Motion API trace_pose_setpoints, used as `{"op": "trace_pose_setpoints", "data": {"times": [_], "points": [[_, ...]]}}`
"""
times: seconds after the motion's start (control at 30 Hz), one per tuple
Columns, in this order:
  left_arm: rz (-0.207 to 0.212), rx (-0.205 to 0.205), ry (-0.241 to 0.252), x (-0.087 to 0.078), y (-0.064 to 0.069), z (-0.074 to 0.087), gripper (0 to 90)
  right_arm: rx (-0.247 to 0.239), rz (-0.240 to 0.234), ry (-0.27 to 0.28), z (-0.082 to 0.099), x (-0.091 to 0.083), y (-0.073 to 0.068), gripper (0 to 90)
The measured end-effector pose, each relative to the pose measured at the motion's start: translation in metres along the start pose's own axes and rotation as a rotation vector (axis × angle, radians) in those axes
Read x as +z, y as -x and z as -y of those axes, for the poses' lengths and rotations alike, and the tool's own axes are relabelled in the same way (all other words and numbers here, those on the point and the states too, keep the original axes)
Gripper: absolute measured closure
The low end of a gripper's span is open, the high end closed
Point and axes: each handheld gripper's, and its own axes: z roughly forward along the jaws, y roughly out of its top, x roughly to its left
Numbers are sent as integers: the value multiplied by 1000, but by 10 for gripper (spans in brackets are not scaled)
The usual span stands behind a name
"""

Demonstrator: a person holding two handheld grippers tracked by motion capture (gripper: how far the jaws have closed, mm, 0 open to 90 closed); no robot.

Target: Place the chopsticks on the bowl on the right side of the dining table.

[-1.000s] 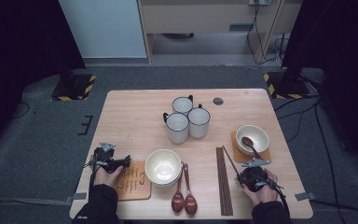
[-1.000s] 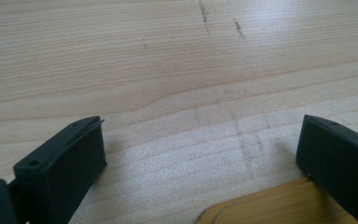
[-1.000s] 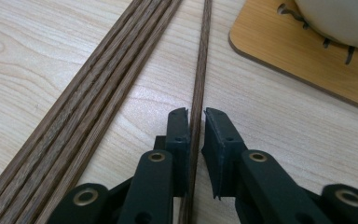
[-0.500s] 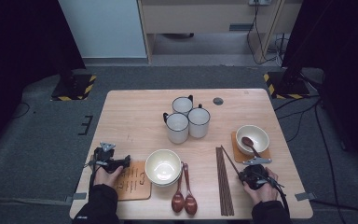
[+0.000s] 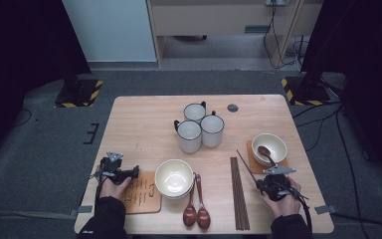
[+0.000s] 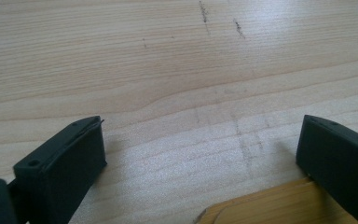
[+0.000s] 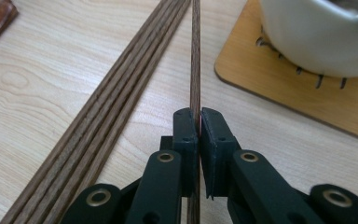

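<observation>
My right gripper (image 7: 199, 116) is shut on one dark wooden chopstick (image 7: 196, 56), which runs straight ahead between the pads. In the high view this gripper (image 5: 261, 183) sits near the table's front right, and the chopstick (image 5: 246, 163) slants up-left from it, apart from the chopstick bundle (image 5: 238, 194). My left gripper (image 5: 119, 172) rests at the front left with its jaws wide open over bare wood. In the left gripper view the left gripper (image 6: 200, 154) has nothing between its jaws, and a corner of a wooden coaster (image 6: 270, 205) lies by the right jaw.
Stacked cream bowls (image 5: 174, 178) sit on a coaster (image 5: 139, 191), with two brown spoons (image 5: 196, 209) beside them. A white bowl (image 5: 273, 145) holding a spoon stands on another coaster (image 7: 279, 88). Three mugs (image 5: 199, 127) cluster mid-table, and a small dark disc (image 5: 233, 107) lies behind them.
</observation>
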Motion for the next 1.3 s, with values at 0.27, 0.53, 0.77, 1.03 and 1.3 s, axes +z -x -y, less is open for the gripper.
{"op": "trace_pose_setpoints", "data": {"times": [0.27, 0.53, 0.77, 1.03, 1.3], "points": [[0, 0, 0, 0, 0, 0, 1, 1, -28, 58, -5, -12, -1, 851], [0, 0, 0, 0, 0, 0, 1, 2, -41, 101, -11, -23, -2, 851], [0, 0, 0, 0, 0, 0, 1, -7, -48, 138, -18, -33, -4, 851], [0, 0, 0, 0, 0, 0, 1, 8, -53, 184, -27, -47, 0, 851], [0, 0, 0, 0, 0, 0, 1, 20, -59, 219, -37, -57, 4, 851]]}}
